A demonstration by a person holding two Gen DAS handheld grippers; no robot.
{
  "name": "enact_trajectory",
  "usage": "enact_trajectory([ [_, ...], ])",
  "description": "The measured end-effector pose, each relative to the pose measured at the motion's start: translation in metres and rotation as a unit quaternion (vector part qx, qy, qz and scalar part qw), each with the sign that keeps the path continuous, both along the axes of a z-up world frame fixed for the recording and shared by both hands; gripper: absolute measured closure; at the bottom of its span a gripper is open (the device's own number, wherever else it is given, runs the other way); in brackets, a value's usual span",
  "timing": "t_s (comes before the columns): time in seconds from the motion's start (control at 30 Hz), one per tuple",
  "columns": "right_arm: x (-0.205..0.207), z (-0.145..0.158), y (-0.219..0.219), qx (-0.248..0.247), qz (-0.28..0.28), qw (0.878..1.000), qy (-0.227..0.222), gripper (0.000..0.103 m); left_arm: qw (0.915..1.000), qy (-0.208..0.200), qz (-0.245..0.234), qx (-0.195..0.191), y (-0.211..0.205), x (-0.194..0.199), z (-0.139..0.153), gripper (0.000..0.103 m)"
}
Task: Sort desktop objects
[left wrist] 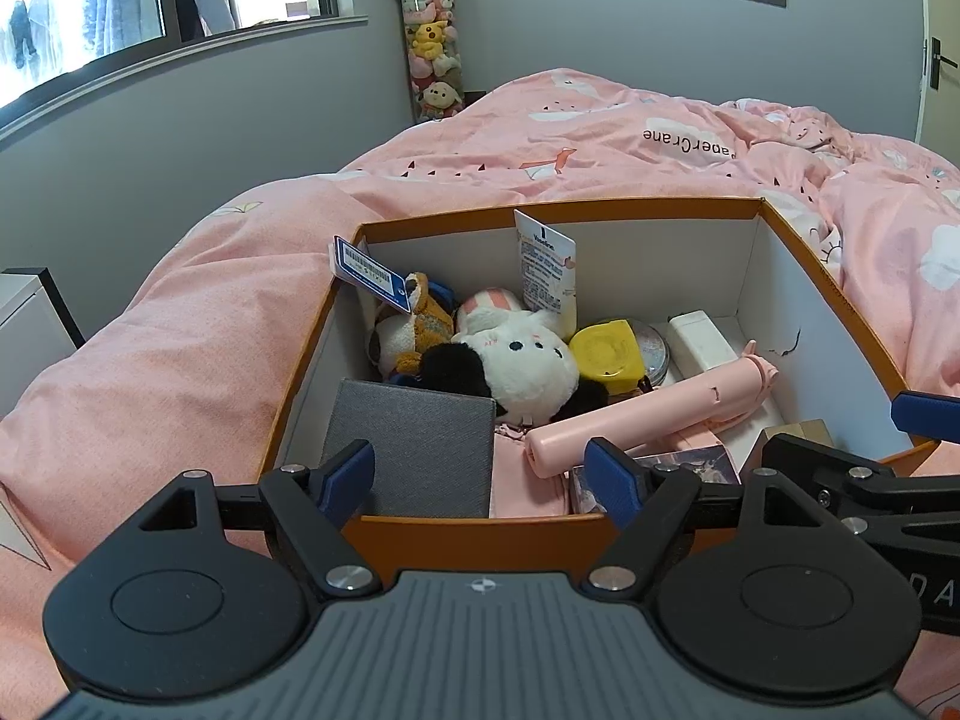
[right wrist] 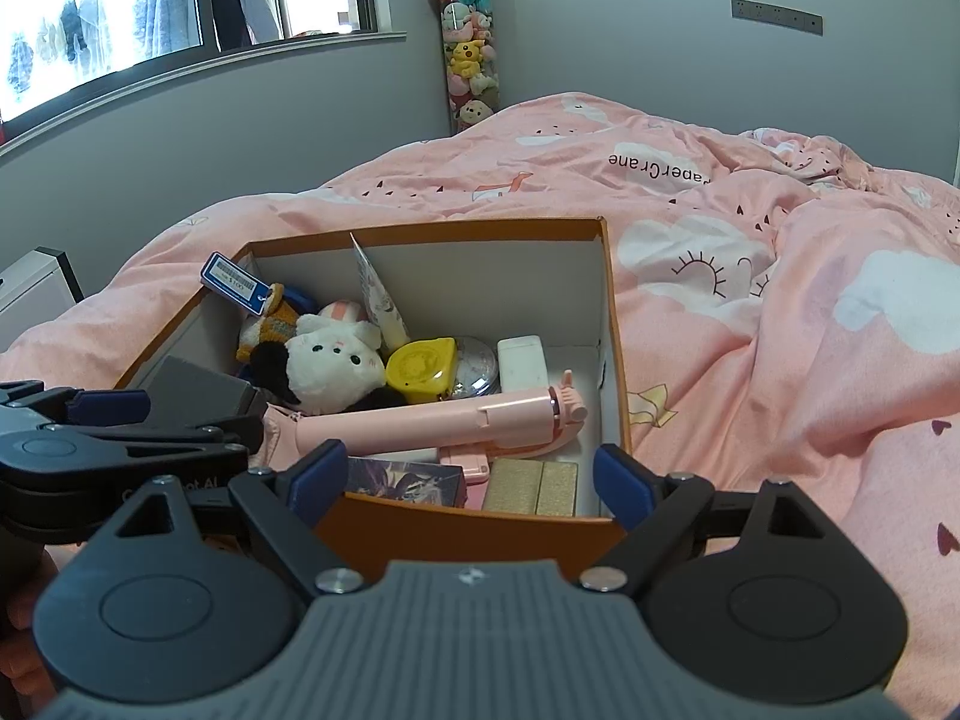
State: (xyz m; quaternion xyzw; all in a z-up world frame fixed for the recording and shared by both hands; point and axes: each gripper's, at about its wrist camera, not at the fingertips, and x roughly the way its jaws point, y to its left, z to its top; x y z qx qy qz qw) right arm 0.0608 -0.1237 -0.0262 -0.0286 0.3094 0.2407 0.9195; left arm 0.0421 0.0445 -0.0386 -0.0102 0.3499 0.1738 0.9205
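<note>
An orange cardboard box (left wrist: 474,531) (right wrist: 606,276) with white inside walls sits on a pink bed. It holds a white and black plush toy (left wrist: 522,366) (right wrist: 336,360), a pink selfie stick (left wrist: 648,408) (right wrist: 432,420), a yellow tape measure (left wrist: 606,354) (right wrist: 420,369), a grey case (left wrist: 414,450), a white block (right wrist: 522,363) and a gold box (right wrist: 531,486). My left gripper (left wrist: 480,477) is open over the box's near left wall. My right gripper (right wrist: 471,480) is open over the near right wall. Nothing is held between either pair of pads.
A pink duvet (right wrist: 780,300) surrounds the box on all sides. A tall clear tube of plush toys (left wrist: 432,42) stands in the far corner. A white cabinet (left wrist: 30,312) is at the left. A blue fingertip (left wrist: 927,414) of the right gripper shows beside the box.
</note>
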Motion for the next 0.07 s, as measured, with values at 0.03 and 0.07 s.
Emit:
enact_trajectory([
  [0.03, 0.0, 0.0002, 0.0, 0.0, 0.0, 1.0, 0.0, 0.013, 1.0, 0.0, 0.0, 0.0, 0.0, -0.0001, 0.0, 0.012],
  [0.07, 0.0, 0.0002, 0.0, 0.0, 0.0, 1.0, 0.0, 0.013, 1.0, 0.0, 0.0, -0.001, 0.0001, 0.0, 0.0, 0.011],
])
